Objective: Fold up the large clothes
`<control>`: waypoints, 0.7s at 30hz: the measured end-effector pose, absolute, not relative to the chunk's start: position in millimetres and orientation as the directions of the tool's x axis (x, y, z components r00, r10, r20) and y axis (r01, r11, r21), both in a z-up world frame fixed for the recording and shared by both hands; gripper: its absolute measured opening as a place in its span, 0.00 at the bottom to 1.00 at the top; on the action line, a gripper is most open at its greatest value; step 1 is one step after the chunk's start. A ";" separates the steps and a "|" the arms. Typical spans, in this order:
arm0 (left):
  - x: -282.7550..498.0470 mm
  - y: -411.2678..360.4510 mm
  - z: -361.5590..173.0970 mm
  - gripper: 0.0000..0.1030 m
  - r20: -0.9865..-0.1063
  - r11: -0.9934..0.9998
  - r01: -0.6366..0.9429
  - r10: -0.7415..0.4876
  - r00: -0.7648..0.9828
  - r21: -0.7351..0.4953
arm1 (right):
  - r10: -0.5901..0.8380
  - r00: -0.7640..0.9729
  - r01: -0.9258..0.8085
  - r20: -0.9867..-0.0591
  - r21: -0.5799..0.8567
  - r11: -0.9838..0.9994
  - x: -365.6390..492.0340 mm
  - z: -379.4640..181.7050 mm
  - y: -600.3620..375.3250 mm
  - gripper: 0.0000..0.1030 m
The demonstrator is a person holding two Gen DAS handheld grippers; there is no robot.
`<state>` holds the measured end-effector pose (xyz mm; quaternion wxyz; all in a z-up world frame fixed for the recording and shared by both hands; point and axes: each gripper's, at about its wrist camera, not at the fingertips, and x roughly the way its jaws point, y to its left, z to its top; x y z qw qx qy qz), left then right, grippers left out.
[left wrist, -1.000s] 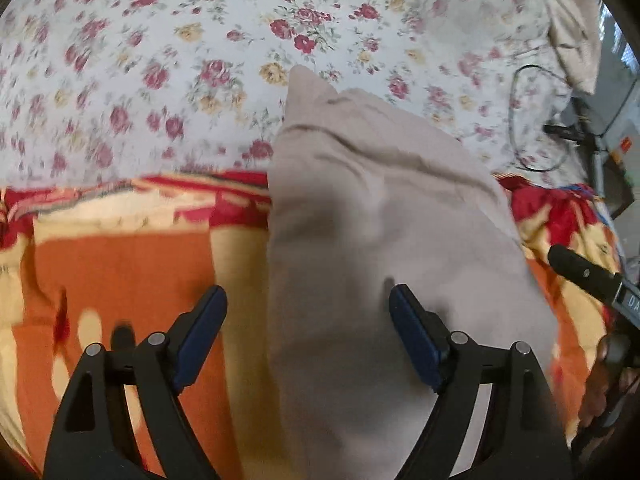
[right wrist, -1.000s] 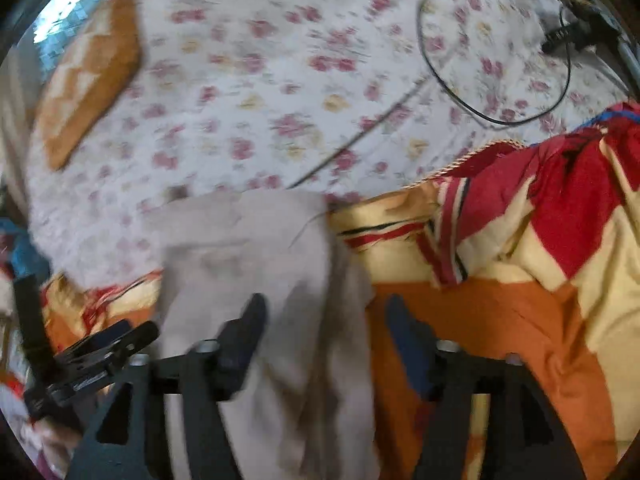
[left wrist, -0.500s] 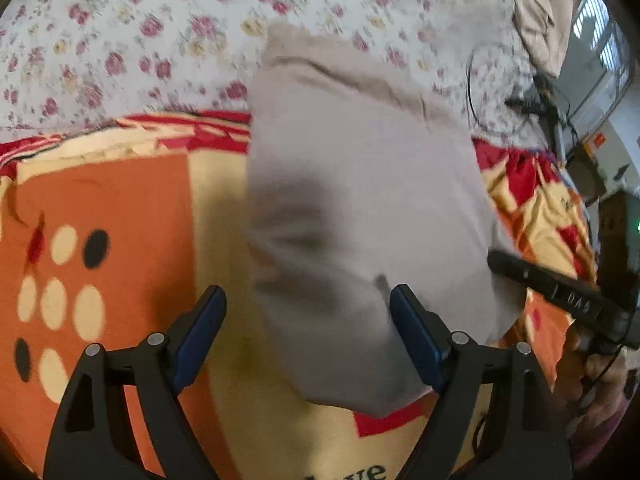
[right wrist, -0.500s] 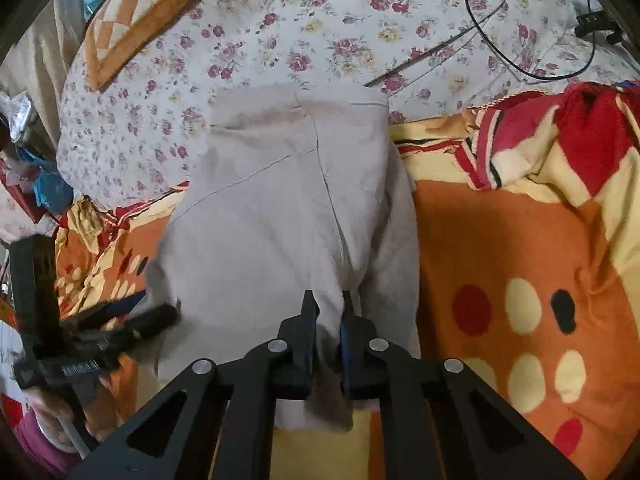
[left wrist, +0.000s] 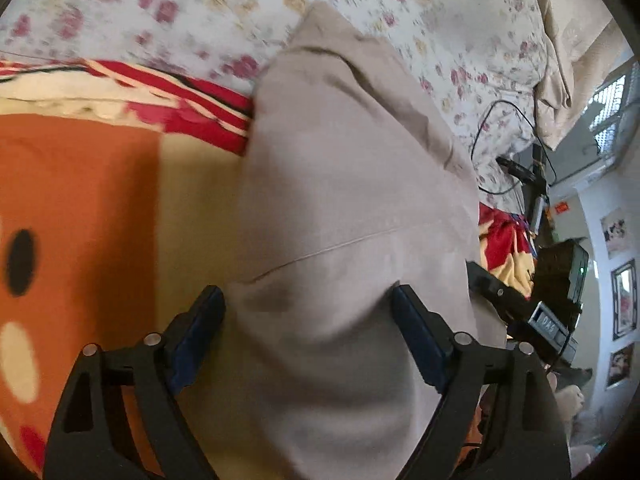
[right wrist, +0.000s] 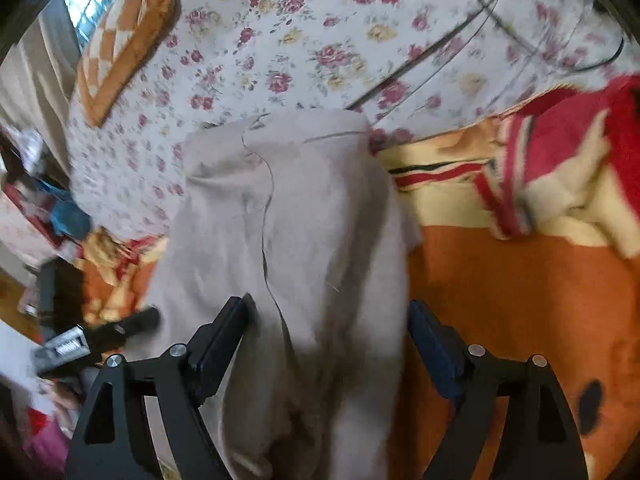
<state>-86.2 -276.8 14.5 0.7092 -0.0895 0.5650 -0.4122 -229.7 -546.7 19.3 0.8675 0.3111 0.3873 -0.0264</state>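
Both hand-held grippers (left wrist: 308,320) (right wrist: 328,332) spread; beige garment (left wrist: 352,184) lengthwise away toward floral sheet (right wrist: 320,40).

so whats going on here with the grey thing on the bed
A person with a handheld gripper in each hand is folding a grey garment laid on an orange and red blanket over a floral sheet. Both the left gripper and the right gripper are open, straddling the near end of the cloth without pinching it.
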 end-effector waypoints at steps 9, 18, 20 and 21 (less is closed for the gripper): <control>-97.3 -289.5 40.6 0.37 -0.738 0.616 0.590 -0.673 0.050 -0.521 | 0.240 0.714 0.228 -0.657 0.543 0.808 -218.3 32.5 -533.9 0.24; -138.8 -204.7 111.0 0.25 -0.699 0.558 0.654 -0.713 0.062 -0.510 | 0.406 0.733 0.067 -0.546 0.652 0.755 -262.8 74.9 -477.3 0.17; -162.1 -182.7 103.7 0.26 -0.736 0.579 0.665 -0.674 0.066 -0.471 | 0.444 0.702 0.058 -0.556 0.667 0.743 -277.5 65.1 -453.5 0.18; -171.8 -175.6 94.8 0.26 -0.758 0.596 0.662 -0.649 0.065 -0.454 | 0.448 0.690 0.062 -0.568 0.663 0.746 -282.6 59.4 -446.1 0.22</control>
